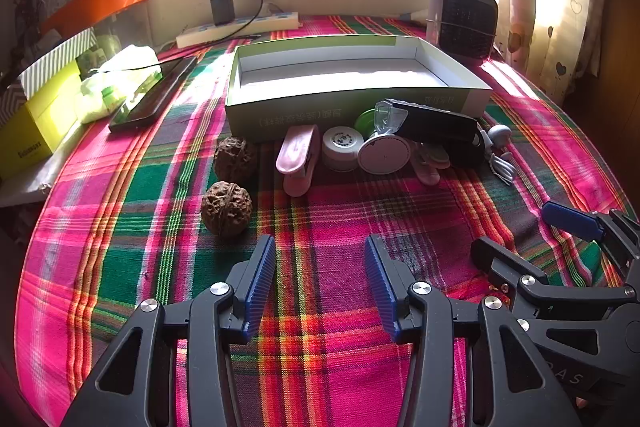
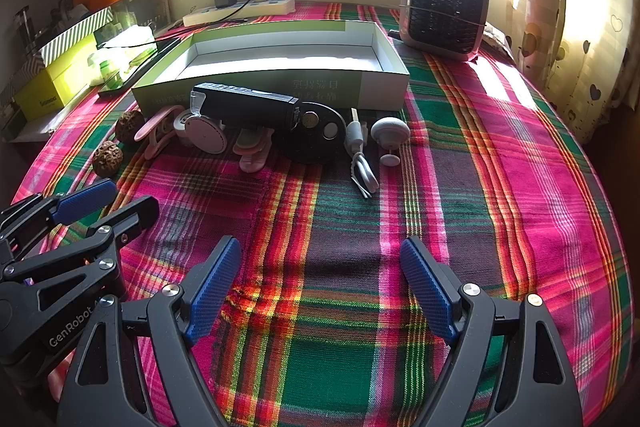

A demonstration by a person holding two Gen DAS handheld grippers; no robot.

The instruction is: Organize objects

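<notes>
An empty green and white box [image 1: 352, 103] [image 2: 256, 87] lies open on the plaid tablecloth. In front of it lie two walnuts [image 1: 226, 207] [image 2: 107, 159], pink clips [image 1: 298, 157] [image 2: 254, 151], a small white jar [image 1: 342, 147], a white round disc [image 1: 384, 155] [image 2: 205, 135], a black device [image 1: 436, 123] [image 2: 246, 107], a black oval case [image 2: 316, 135] and a white cable [image 2: 362, 163]. My left gripper [image 1: 320, 259] is open and empty, just right of the near walnut. My right gripper [image 2: 320, 259] is open and empty, short of the pile.
A grey fan heater [image 2: 444, 11] stands at the back right. A power strip with a charger [image 2: 240, 7] lies by the wall. A dark tablet [image 1: 154, 93], yellow boxes [image 1: 40, 123] and an orange bin [image 1: 100, 1] crowd the left side. Curtains hang at the right.
</notes>
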